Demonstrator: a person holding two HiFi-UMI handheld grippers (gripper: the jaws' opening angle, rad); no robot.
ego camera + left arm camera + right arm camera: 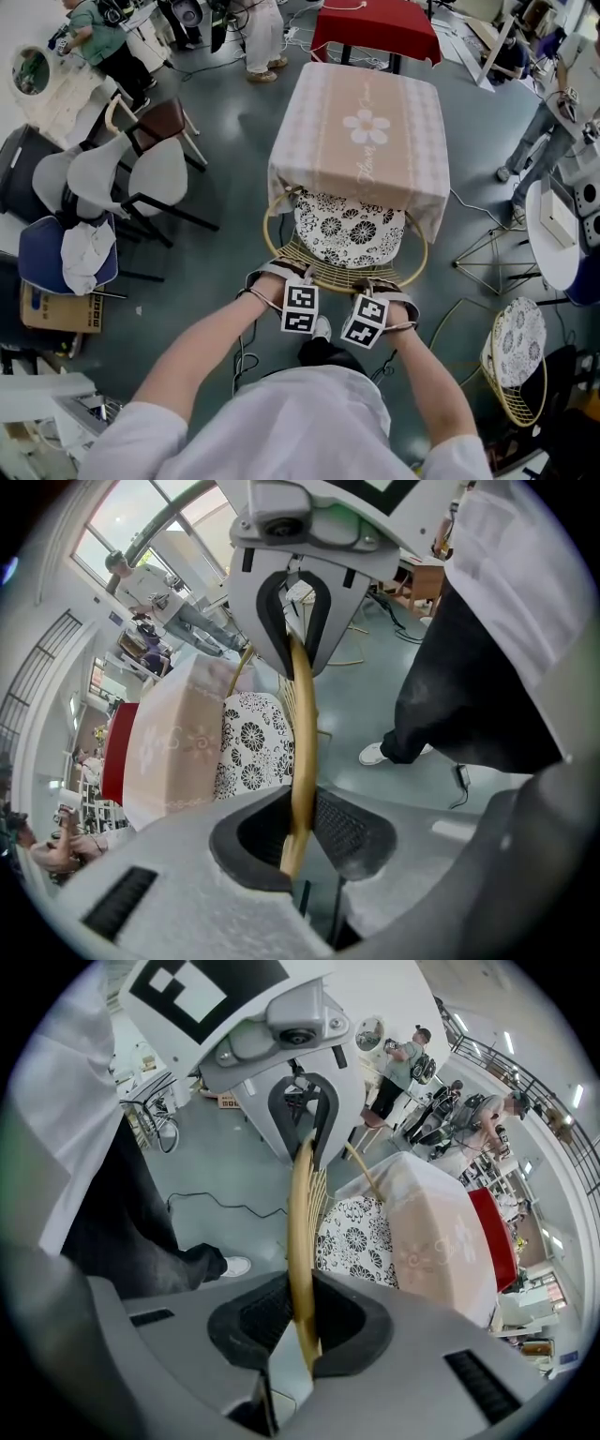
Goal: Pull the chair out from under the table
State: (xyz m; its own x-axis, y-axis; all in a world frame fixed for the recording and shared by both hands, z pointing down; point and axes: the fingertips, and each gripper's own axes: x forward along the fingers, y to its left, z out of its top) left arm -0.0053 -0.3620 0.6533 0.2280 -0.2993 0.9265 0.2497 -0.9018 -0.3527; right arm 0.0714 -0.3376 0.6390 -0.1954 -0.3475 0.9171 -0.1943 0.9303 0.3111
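A gold wire chair point(343, 274) with a black-and-white flowered seat cushion point(349, 230) stands half under a small table with a pink flower-print cloth point(361, 136). My left gripper point(298, 298) and right gripper point(367, 309) both sit on the chair's curved back rim, side by side. In the left gripper view the gold rim point(302, 742) runs between the pads, and my left gripper point(298, 832) is shut on it. The right gripper view shows the same rim point(302, 1241) clamped in my right gripper point(302, 1321). The cushion point(361, 1241) and the table cloth point(441, 1232) lie beyond.
A second gold wire chair point(516, 361) stands at the right. White and brown chairs point(141, 169) and a blue seat point(56, 258) crowd the left. A red-covered table point(375, 28) stands behind. People stand at the far edges. My own leg and white shoe point(322, 328) are just behind the chair.
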